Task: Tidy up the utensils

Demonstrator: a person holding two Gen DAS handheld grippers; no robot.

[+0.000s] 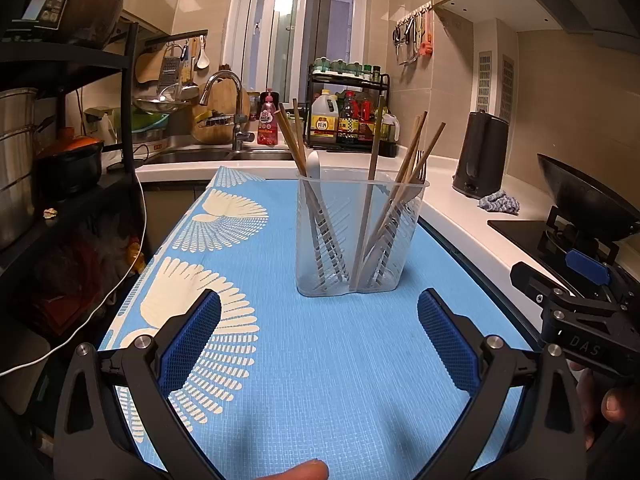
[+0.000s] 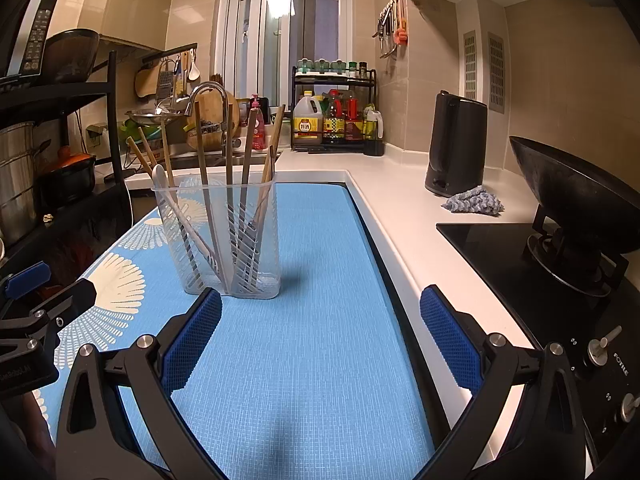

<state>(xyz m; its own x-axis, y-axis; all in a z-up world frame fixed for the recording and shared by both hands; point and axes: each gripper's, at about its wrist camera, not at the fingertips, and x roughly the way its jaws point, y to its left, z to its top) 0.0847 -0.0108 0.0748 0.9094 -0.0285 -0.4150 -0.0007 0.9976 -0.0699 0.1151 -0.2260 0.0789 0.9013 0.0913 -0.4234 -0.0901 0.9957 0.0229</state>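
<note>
Utensil holder: the clear slotted plastic utensil holder (image 1: 360, 236) stands upright on the blue mat (image 1: 340, 360), near the middle, just beyond both sets of fingers.
Contents: wooden chopsticks (image 1: 416, 160) lean outward at left and right, a white spoon (image 1: 314, 166) sits on the left side, and what looks like a fork (image 1: 418, 168) leans on the right; we see no loose utensil on the mat.
Left gripper: the left gripper (image 1: 320, 336) hovers over the near mat with its blue pads spread wide and nothing between them.
Right gripper: the right gripper (image 2: 320, 332) is likewise spread wide and empty, its left pad near the holder's base; whether it touches we cannot tell.
Step in hand: we judge the sorting is nearly done or a tidy-up remains.
How to do it well: we would steady the holder low with one gripper, since it looks light and top-heavy, and pinch any stick near its upper end to lift it straight.
Risk: leaning sticks could tip the holder.
Writing: "DAS" shows on the other gripper's body in the left view; "FOTILE" is printed on the stove (image 2: 520, 264); the bottle (image 2: 306, 120) labels are too small to read.
</note>
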